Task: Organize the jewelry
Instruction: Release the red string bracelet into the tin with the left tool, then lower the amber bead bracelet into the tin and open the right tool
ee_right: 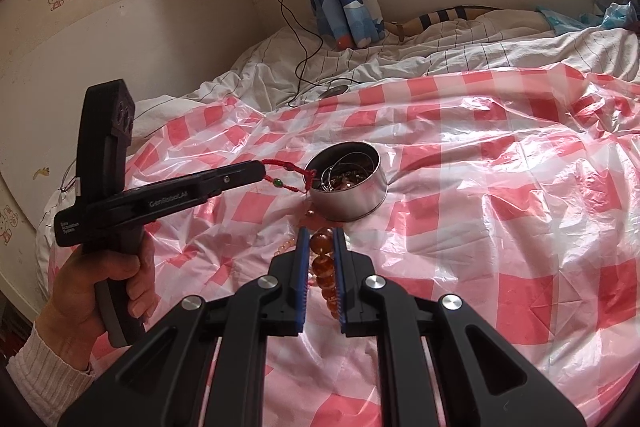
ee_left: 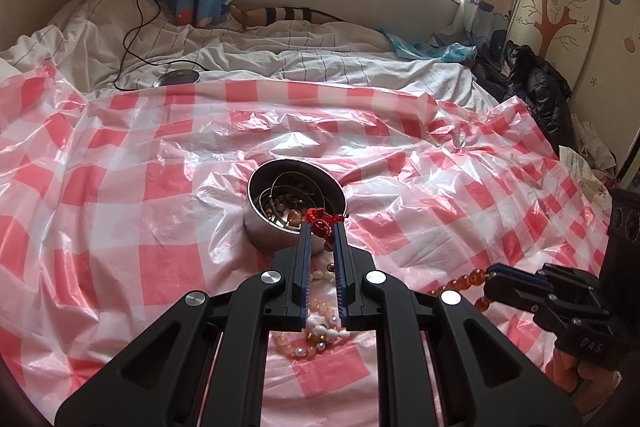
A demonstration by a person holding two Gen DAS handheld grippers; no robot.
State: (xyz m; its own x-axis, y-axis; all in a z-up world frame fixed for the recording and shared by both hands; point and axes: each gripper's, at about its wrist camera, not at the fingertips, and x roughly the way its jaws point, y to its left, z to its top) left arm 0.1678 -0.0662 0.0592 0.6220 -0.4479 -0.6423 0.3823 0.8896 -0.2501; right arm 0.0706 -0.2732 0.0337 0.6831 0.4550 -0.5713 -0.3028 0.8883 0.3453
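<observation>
A round metal tin (ee_left: 260,215) (ee_right: 352,203) holding tangled wire rings and beads sits on the pink checked plastic sheet. My left gripper (ee_left: 321,227) (ee_right: 262,169) is shut on a red cord bracelet (ee_left: 320,217) (ee_right: 294,173), held at the tin's near rim; its far end hangs into the tin. My right gripper (ee_right: 321,231) (ee_left: 489,273) is shut on an amber bead bracelet (ee_right: 322,261) (ee_left: 460,283), just in front of the tin. A pile of pearl and pink bead bracelets (ee_left: 316,335) lies under my left gripper.
The pink checked sheet (ee_left: 160,187) covers a bed with a rumpled white quilt (ee_left: 248,47) behind. A black cable (ee_left: 136,27) and a metal lid (ee_left: 176,78) lie at the back left. A black jacket (ee_left: 540,87) is at the right.
</observation>
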